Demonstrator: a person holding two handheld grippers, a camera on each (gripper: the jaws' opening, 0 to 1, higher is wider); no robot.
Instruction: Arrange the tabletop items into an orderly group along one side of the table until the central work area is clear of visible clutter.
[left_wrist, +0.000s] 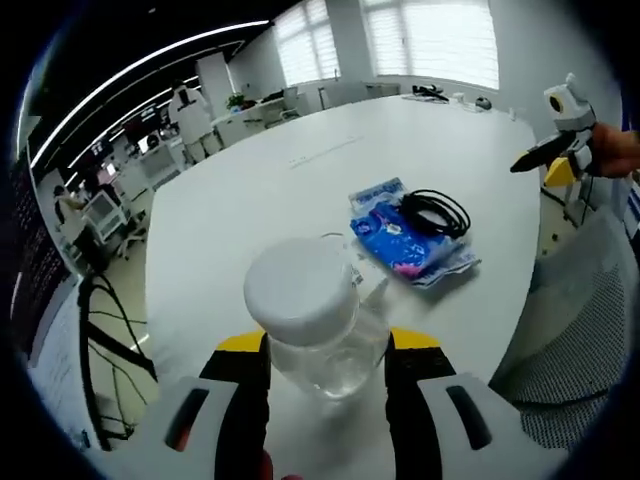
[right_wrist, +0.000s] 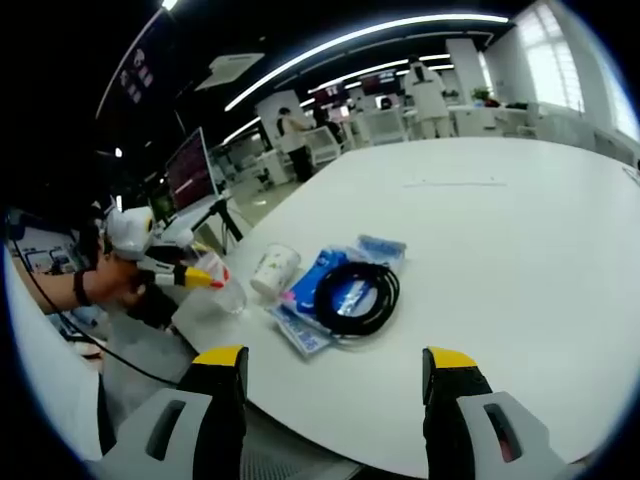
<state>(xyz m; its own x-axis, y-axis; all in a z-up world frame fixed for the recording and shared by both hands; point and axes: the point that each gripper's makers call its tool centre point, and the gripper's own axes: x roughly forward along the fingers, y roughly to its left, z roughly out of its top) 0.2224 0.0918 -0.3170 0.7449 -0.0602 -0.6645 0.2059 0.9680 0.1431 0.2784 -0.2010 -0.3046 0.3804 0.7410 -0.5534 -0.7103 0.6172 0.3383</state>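
Observation:
A clear glass jar with a white lid (left_wrist: 305, 290) stands on the white table (left_wrist: 250, 190) near its edge, and my left gripper (left_wrist: 328, 345) is shut on the jar's glass body. Beyond the jar lies a blue packet (left_wrist: 405, 238) with a coiled black cable (left_wrist: 435, 212) resting on its far end. My right gripper (left_wrist: 535, 155) hovers off the table's far right edge, held by a hand. In the right gripper view my right gripper (right_wrist: 335, 360) stands open with nothing between its fingers, short of the cable (right_wrist: 357, 290) and packet (right_wrist: 300, 305). My left gripper (right_wrist: 215, 280) holds the jar (right_wrist: 272, 270) there.
A mesh chair back (left_wrist: 580, 330) sits at the table's right edge. Black tripod legs (left_wrist: 100, 330) stand on the floor at left. A monitor (right_wrist: 190, 170) and office desks lie beyond the table. The far table surface (right_wrist: 520, 230) is bare.

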